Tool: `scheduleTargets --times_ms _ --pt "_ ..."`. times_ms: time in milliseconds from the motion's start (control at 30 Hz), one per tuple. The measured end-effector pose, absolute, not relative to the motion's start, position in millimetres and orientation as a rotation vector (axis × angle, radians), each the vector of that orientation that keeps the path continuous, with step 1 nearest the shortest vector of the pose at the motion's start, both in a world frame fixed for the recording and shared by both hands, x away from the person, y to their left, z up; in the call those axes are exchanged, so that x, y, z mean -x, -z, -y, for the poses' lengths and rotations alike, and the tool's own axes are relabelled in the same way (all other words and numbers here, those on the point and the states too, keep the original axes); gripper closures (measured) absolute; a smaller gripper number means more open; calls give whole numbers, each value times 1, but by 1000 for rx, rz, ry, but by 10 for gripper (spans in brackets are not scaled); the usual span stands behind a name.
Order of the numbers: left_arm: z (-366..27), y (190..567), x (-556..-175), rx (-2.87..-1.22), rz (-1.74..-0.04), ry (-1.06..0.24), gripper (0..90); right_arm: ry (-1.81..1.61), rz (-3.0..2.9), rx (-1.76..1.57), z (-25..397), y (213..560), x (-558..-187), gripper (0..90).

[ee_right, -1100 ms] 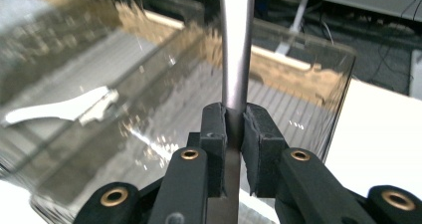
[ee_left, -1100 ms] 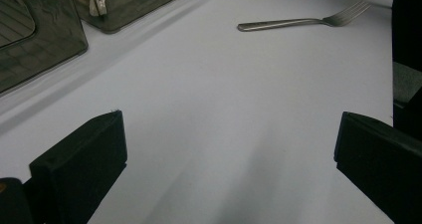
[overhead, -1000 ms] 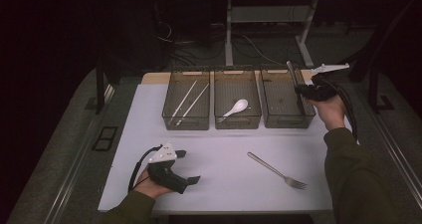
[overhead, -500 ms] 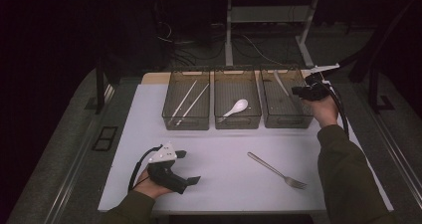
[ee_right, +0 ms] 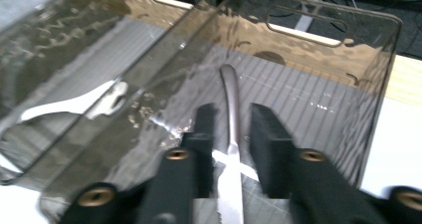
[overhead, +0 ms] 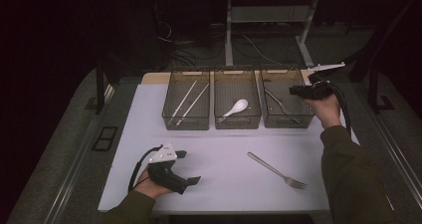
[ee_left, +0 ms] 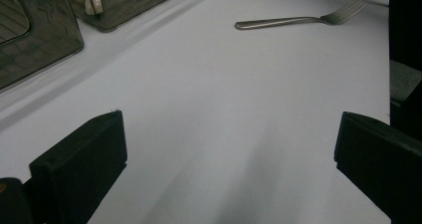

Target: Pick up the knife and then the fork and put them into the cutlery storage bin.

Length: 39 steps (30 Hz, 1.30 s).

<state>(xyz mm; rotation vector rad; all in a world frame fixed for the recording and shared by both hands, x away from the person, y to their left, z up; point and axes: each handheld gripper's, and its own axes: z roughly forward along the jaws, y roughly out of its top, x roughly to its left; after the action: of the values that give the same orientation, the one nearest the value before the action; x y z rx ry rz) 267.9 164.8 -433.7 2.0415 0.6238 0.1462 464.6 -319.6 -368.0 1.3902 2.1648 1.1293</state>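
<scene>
Right gripper [overhead: 298, 90], upper right of the high view: fingers [ee_right: 268, 134] slightly parted, flanking a knife [ee_right: 230, 149] lying in the right-hand bin [overhead: 285, 119], contact not discernible. Left gripper [overhead: 185, 168], lower left: fingers [ee_left: 79, 164] spread wide, empty, over the table [overhead: 219, 154]. Fork [overhead: 277, 170] lies lower centre-right.

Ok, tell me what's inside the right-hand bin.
The right bin holds one table knife, lying on the ribbed floor between the right tongs' parted jaws. The tongs cover the blade's lower end; the floor nearest the camera is hidden.
</scene>
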Motion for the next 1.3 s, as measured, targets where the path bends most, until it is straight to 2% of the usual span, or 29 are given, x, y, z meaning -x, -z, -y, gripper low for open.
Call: scheduleTargets --times_ms 100,333,600,967,1200,1300 --pt "-165 434 -268 -2042 -624 -147 0 -1160 -2175 -1390 319 363 -459 552" --pt "-165 433 -268 -2043 -624 -149 0 -1223 -2168 -1343 318 349 -437 387" --pt "-165 433 -267 -2042 -625 -151 0 -1236 -2244 -1284 316 343 -405 392" --pt "-164 433 -267 -2042 -629 -150 0 -1027 -2427 -1168 292 353 -355 424" --pt "-164 433 -267 -2042 -627 -148 0 -903 -2519 -1130 275 371 -333 464" --pt "-164 433 -267 -2043 -625 -147 0 -857 -2565 -1117 268 377 -328 509"
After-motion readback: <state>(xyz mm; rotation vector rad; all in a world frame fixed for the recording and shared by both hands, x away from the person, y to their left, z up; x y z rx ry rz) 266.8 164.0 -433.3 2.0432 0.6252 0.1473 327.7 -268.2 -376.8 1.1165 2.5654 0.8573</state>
